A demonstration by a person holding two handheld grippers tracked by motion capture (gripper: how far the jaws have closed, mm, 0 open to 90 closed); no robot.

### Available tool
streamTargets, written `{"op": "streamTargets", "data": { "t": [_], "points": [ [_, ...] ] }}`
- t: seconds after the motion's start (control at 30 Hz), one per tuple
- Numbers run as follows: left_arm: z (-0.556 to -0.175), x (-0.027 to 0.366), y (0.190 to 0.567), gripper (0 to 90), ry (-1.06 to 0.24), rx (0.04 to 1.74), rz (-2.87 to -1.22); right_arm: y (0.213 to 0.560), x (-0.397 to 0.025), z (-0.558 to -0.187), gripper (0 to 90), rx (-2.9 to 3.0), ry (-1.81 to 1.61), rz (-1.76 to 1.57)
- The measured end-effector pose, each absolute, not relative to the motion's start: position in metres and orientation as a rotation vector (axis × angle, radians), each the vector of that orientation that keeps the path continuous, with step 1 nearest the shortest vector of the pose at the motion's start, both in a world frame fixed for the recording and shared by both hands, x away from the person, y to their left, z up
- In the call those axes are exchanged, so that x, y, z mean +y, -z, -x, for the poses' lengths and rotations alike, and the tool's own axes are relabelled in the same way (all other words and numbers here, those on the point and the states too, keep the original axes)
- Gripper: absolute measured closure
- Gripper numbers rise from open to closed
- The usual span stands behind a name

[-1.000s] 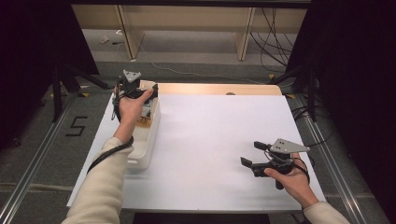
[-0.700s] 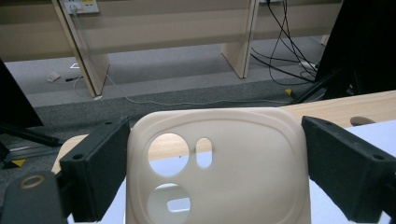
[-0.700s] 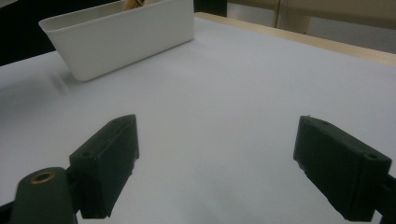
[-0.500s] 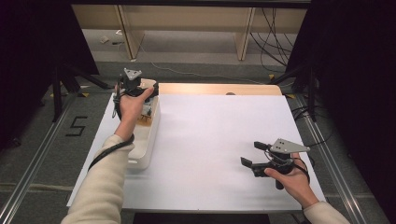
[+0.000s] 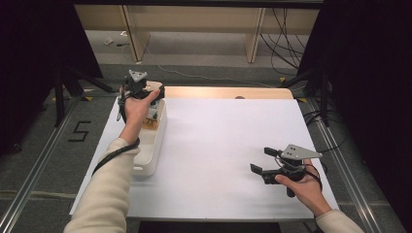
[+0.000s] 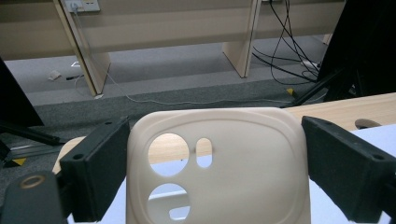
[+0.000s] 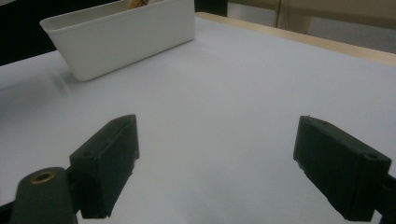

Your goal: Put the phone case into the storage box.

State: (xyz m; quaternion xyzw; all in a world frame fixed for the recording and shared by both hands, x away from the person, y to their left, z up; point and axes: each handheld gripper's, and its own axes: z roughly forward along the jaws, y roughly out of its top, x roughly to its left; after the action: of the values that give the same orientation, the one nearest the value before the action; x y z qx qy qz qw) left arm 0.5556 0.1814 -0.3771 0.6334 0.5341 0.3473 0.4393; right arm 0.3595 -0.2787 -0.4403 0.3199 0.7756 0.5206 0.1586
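White table (image 5: 223, 141): left gripper (image 6: 215, 163) pinches cream phone case (image 6: 219, 163) above bin (image 5: 154, 141), 10 o'clock; right gripper (image 5: 265, 160) spread, idle, 4 o'clock, well apart.

A table (image 5: 228, 145) covered by a white sheet stands on grey carpet (image 5: 39, 160), with a wooden edge (image 5: 218, 92) at its far side. Beyond it, pale wooden furniture legs (image 5: 132, 30) rise from the floor, black cables (image 5: 284, 29) trail at right, and a "5" (image 5: 77, 131) is marked on the floor at left.
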Motion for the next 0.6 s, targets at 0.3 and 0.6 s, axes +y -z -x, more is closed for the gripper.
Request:
{"op": "streamTargets", "data": {
  "t": [0.3,0.6],
  "points": [
    [-0.5602,0.1814,0.3773,10.9,-0.866,1.323,-1.578,0.4403,-0.279,-0.3596,15.2,2.218,-1.489,-0.914],
    [-0.5644,0.1813,0.3792,10.9,-0.866,1.332,-1.579,0.4403,-0.2791,-0.3597,15.2,2.218,-1.489,-0.915]
  ]
}}
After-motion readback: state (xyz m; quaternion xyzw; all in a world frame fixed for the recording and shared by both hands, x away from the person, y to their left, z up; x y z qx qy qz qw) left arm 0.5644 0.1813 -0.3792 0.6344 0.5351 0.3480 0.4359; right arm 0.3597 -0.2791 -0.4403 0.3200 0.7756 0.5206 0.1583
